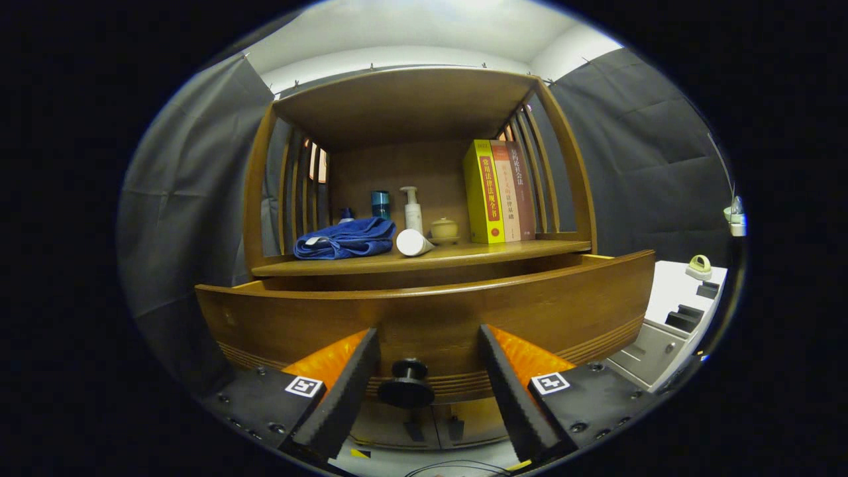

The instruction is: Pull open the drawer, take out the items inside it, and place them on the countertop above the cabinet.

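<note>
The tongs (429, 361) stand wide apart before a wooden cabinet, their two black ribbed fingers (344, 391) flanking the drawer's (424, 318) round black knob (406, 384) without touching it. The knob sits between the fingers, nearer the left one, with a clear gap on either side. The drawer front stands proud of the cabinet, pulled part-way out; what lies inside it cannot be seen from here. Above it runs the countertop (464, 252), already carrying a crumpled blue towel (344, 238), a white tube (413, 242) lying on its side just beside the towel, a white pump bottle (413, 209) and a teal cup (380, 204) toward the back, a small lidded jar (444, 229), and a row of upright books (497, 192) at the right end, the nearest one yellow. Slatted wooden sides and a curved top shelf enclose the countertop. Grey curtains hang behind the cabinet.
</note>
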Demonstrator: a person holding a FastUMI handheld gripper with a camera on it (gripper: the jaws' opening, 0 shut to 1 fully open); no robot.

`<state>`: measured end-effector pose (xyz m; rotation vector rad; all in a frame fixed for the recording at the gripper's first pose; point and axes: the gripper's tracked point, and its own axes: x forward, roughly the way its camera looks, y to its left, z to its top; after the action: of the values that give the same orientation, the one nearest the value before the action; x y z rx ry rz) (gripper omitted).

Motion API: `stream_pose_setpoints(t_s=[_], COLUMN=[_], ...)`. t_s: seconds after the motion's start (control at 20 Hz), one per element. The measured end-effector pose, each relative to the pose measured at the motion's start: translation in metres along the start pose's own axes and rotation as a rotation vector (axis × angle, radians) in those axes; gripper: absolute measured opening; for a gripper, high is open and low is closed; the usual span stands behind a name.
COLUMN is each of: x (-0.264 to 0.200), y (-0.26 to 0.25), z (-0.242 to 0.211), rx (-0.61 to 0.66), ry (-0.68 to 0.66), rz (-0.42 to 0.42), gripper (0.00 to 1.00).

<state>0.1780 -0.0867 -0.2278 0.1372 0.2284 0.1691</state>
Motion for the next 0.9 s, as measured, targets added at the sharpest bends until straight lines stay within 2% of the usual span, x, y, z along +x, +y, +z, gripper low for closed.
stream_pose_setpoints(t_s=[0.9], x=[0.077], y=[0.003], z=[-0.020], rx=[0.009], ry=[0.100], rz=[0.010], gripper=[0.99])
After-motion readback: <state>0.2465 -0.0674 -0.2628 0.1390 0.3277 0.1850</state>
